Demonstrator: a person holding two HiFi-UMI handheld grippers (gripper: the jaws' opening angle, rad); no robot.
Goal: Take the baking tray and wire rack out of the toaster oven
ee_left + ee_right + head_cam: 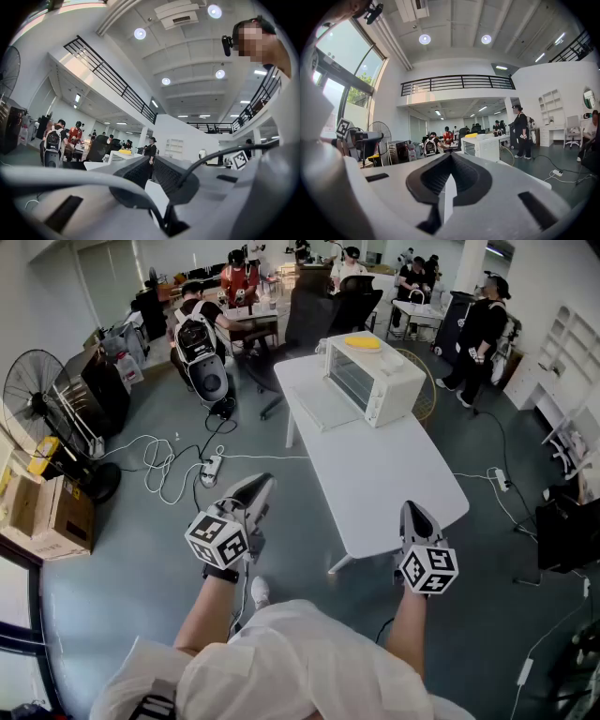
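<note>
Well ahead of the barely parted left gripper and closed right gripper, the toaster oven is awaiting a level approach.

we reckon the toaster oven is cream painted metal with a glossy glass door. the table top looks smooth, matt and white. the floor is a smooth grey coating with a faint sheen. the left gripper and right gripper have matt pale plastic shells and black ribbed rubbery pads. the boxes are plain brown cardboard.
</note>
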